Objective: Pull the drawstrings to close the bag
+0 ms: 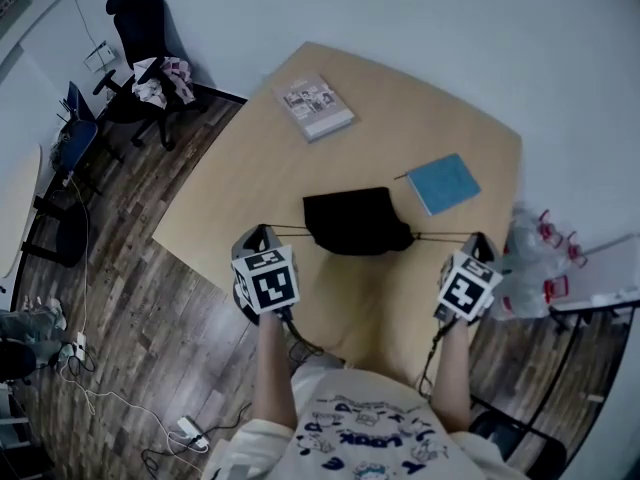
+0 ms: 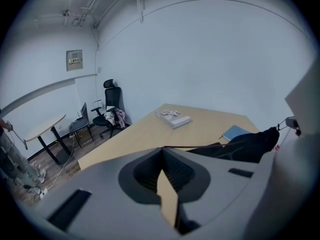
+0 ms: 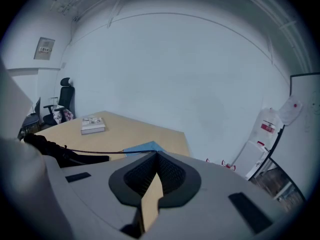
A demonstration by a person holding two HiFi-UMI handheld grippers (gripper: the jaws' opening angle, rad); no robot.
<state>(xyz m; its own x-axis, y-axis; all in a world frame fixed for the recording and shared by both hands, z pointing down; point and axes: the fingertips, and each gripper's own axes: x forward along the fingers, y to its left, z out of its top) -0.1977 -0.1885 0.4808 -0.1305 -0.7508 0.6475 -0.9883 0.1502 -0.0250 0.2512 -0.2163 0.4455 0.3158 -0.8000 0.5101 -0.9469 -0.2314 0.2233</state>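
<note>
The black bag (image 1: pixel 352 220) lies in the middle of the table (image 1: pixel 400 118). At the table's left edge, the left gripper (image 1: pixel 262 231) pinches the left string (image 1: pixel 290 230) tight. At its right edge, the right gripper (image 1: pixel 478 236) pinches the right string (image 1: pixel 440 235). Both strings are pulled straight.

table (image 1: pixel 400 108) | grey book (image 1: pixel 315 107) far end | blue notebook (image 1: pixel 444 183) right | office chair (image 1: pixel 140 48) apart, left
</note>
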